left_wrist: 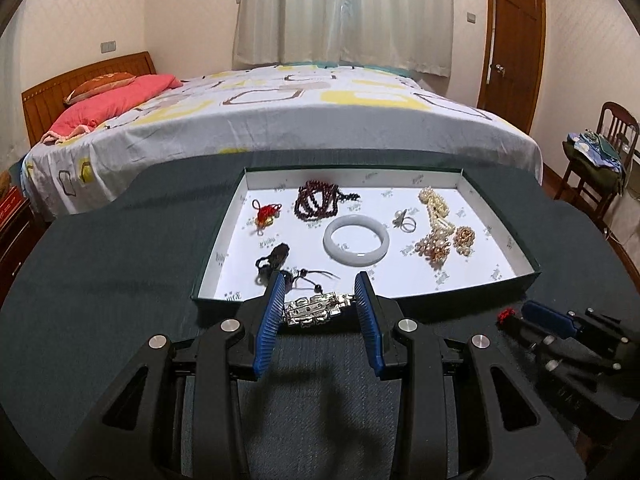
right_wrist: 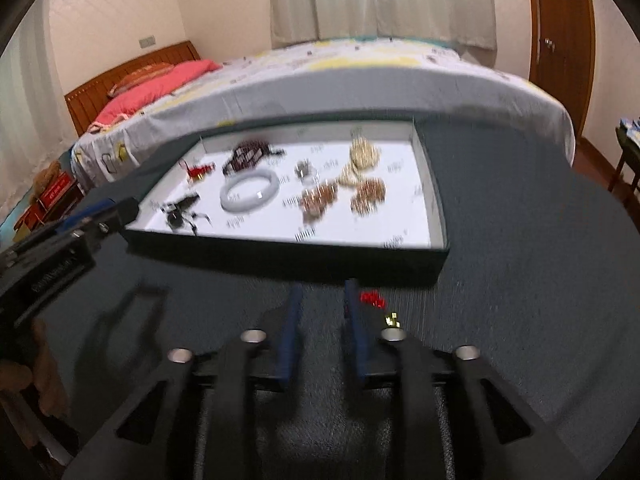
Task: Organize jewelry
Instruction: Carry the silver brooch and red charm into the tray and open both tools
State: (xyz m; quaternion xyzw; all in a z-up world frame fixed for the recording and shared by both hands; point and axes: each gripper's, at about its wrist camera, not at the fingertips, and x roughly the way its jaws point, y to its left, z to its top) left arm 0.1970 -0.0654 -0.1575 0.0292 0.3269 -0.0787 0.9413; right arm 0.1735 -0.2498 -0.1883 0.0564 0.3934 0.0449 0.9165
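1. Bracketing a silver bracelet (left_wrist: 313, 309), the left gripper (left_wrist: 320, 298) holds its blue fingers (left_wrist: 269, 320) spread, one at each end of the piece; neither pad appears to press it yet.
2. Bracelet position: flat on the dark green table cover (left_wrist: 120, 280), just outside the near wall of the shallow tray (left_wrist: 496, 284), not inside it.
3. Tray contents, already gathered: a white bangle (left_wrist: 356, 240), dark red beads (left_wrist: 318, 200), a red tassel charm (left_wrist: 265, 216), a black corded pendant (left_wrist: 276, 260), rings (left_wrist: 404, 220) and pearl-coloured clusters (left_wrist: 440, 236).
4. Right gripper (right_wrist: 320, 300): fingers apart with a moderate gap and nothing between them; the view is motion-blurred. A small red-and-gold charm (right_wrist: 378, 306) lies on the cover just beside its right finger, also outside the tray.
5. Step in hand, as judged: collecting the loose pieces left on the cover, the bracelet first.
6. Next move calls for closing the left fingers on the bracelet, lifting it over the near wall, and setting it on a bare patch of the white floor, near the front, away from the pendant cord.
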